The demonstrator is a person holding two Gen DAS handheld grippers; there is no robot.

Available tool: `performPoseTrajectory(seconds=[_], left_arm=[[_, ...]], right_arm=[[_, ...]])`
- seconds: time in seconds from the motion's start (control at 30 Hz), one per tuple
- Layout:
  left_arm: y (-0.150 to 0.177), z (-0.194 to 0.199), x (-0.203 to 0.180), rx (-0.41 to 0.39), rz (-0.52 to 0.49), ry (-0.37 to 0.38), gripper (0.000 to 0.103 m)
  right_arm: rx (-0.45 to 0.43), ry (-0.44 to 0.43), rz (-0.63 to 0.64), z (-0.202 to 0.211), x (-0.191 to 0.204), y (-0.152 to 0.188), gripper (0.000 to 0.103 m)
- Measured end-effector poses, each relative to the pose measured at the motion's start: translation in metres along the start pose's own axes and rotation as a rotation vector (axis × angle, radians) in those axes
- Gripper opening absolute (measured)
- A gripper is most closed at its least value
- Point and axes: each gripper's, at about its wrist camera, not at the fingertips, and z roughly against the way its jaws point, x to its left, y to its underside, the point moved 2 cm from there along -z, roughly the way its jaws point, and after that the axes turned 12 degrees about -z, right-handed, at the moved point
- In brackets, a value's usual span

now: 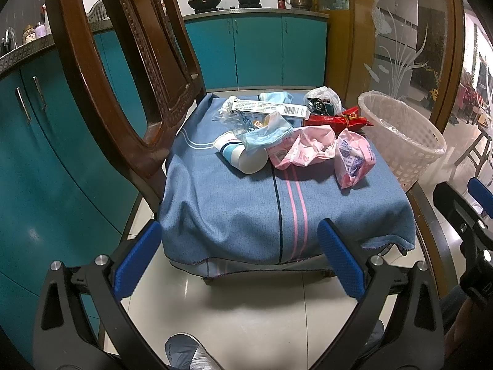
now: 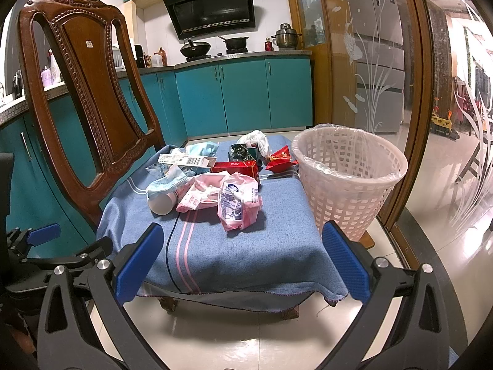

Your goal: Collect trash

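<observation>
I have the left gripper (image 1: 238, 257) spread wide, its blue pads framing the near edge of the chair seat and touching nothing; the right gripper (image 2: 242, 263) is just as wide and also empty, held short of the same near edge. The seat is draped in a blue cloth (image 1: 234, 206) with pink stripes, and the trash sits in a heap toward its far half: a white tube (image 1: 243, 154) lying on its side, crumpled pink wrappers (image 1: 303, 148), a pink printed packet (image 2: 238, 202) nearest me, a red box (image 2: 235, 166), a long white box with a barcode (image 1: 271, 108) and a white plastic bag (image 2: 257, 140) at the far edge. The lined white basket (image 2: 346, 178) stands just beside the seat's right edge. My right view shows the whole carved chair back (image 2: 89, 92) and the left gripper's side at lower left; my left view crops the chair back but catches a shoe (image 1: 185, 353) on the floor tiles. The small dark wrappers behind the red box I can't make out.
</observation>
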Motion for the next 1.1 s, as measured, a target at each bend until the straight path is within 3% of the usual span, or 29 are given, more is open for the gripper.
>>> performPoseTrajectory(seconds=[0.43, 0.6, 0.67, 0.87, 1.0, 1.1], left_arm=[[0.000, 0.000, -0.004, 0.005, -0.023, 0.025, 0.100], [0.010, -0.010, -0.005, -0.037, -0.031, 0.159, 0.100], [0.014, -0.016, -0.004, -0.018, -0.016, 0.203, 0.100], [0.005, -0.016, 0.011, -0.022, 0.023, 0.209, 0.100], [-0.021, -0.031, 0.017, 0.003, -0.038, 0.122, 0.100], [-0.043, -0.052, 0.020, 0.027, -0.038, 0.141, 0.100]], right_arm=[[-0.001, -0.004, -0.005, 0.000, -0.001, 0.000, 0.101], [0.000, -0.008, -0.015, 0.001, 0.000, -0.001, 0.101], [0.001, -0.014, -0.022, 0.002, 0.000, -0.002, 0.101], [0.006, -0.037, -0.042, 0.001, -0.002, -0.006, 0.101], [0.015, -0.048, -0.052, -0.003, -0.004, -0.008, 0.101], [0.024, -0.053, -0.068, -0.008, -0.008, -0.010, 0.101]])
